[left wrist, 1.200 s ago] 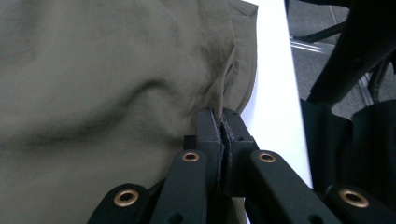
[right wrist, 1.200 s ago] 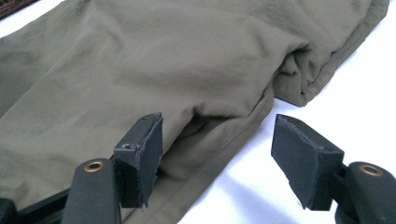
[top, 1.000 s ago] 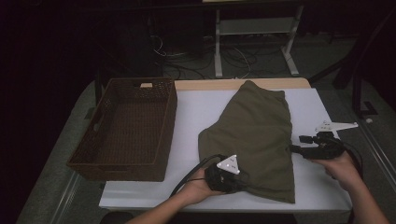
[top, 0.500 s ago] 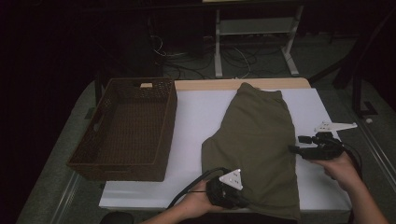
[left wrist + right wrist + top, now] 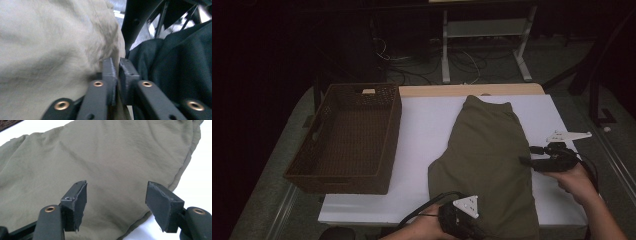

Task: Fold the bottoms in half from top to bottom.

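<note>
Over the last second the left gripper (image 5: 460, 220) has drawn back toward the bottom edge of the high view, and the near end of the olive garment (image 5: 489, 155) has come with it, so the cloth now lies longer and flatter, running from the upper middle of the frame down past the near edge of the white counter (image 5: 427, 125). That suggests the person is pulling the garment straight to smooth it, probably ahead of folding it or moving it to the wicker basket (image 5: 347, 137), which sits empty at the left of the frame. In the left gripper view the jaws are clenched on a pinch of pale olive cloth (image 5: 50, 45), the fabric bunching up just above them, with dark cloth to the right. The right gripper (image 5: 537, 161) rests at the garment's right edge in the high view, having barely moved. In the right gripper view its jaws stand wide apart and released, gripping nothing, with the garment (image 5: 105, 162) spread beyond and between them and its hemmed edge passing near the right-hand jaw, bare counter beyond.
</note>
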The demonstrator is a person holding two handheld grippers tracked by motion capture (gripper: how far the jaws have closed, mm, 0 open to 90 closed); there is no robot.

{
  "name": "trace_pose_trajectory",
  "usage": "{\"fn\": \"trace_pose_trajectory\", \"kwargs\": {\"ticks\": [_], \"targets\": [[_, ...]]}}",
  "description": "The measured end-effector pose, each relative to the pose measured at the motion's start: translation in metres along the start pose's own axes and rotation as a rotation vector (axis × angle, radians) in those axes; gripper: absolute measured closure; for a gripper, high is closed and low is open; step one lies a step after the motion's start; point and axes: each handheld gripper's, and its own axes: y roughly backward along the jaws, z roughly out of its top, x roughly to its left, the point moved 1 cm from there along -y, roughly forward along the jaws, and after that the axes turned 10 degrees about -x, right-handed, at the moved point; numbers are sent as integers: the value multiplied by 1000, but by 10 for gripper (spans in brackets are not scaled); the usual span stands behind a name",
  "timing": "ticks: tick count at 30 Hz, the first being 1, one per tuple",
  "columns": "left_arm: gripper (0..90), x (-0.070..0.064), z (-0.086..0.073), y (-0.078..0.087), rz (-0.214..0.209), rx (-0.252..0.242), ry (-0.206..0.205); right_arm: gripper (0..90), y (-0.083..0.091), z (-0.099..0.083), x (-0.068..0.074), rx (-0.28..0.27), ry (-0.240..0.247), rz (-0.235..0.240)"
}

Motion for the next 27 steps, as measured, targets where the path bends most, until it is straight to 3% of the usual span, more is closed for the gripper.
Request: {"fn": "trace_pose_trajectory", "kwargs": {"ticks": [10,27], "targets": [[591,13,9,23,53,-112,39,333,-2,0,2,5,9,6],[420,45,6,71,275,-197,80,334,-4,-1,5,16,14,14]]}}
